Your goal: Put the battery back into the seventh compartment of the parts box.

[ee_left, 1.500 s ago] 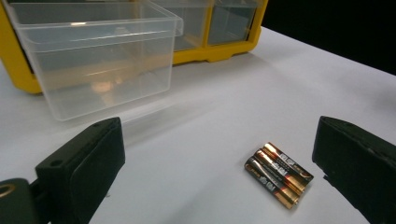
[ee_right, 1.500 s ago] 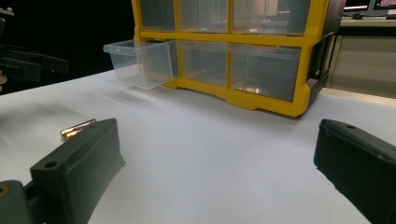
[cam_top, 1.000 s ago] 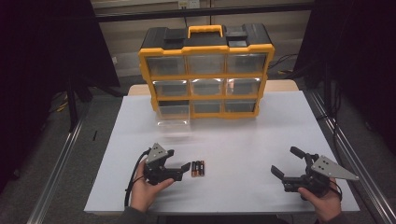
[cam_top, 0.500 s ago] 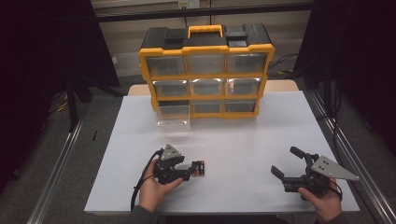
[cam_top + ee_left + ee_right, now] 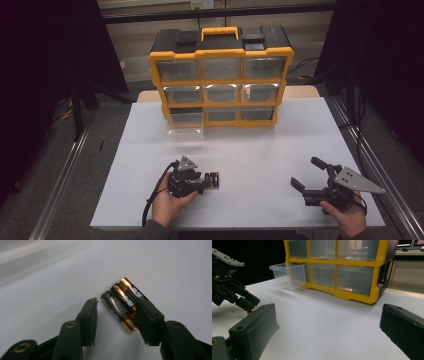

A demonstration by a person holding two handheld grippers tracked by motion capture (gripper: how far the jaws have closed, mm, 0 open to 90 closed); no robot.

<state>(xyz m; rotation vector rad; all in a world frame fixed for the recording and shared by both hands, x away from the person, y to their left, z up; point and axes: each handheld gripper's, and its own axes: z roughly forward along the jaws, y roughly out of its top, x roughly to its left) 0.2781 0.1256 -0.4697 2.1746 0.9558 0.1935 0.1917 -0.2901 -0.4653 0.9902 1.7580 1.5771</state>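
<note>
High view: fixed above the table's near edge, facing forward and down toward the yellow drawer organizer (image 5: 220, 80). Left gripper view: close, aimed down at the batteries (image 5: 122, 303). Right gripper view: low, level, facing the organizer; shared with high view.

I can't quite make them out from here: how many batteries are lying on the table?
3 batteries lie side by side on the white table, between the jaws of the left gripper. Its jaw partly covers one.
</note>
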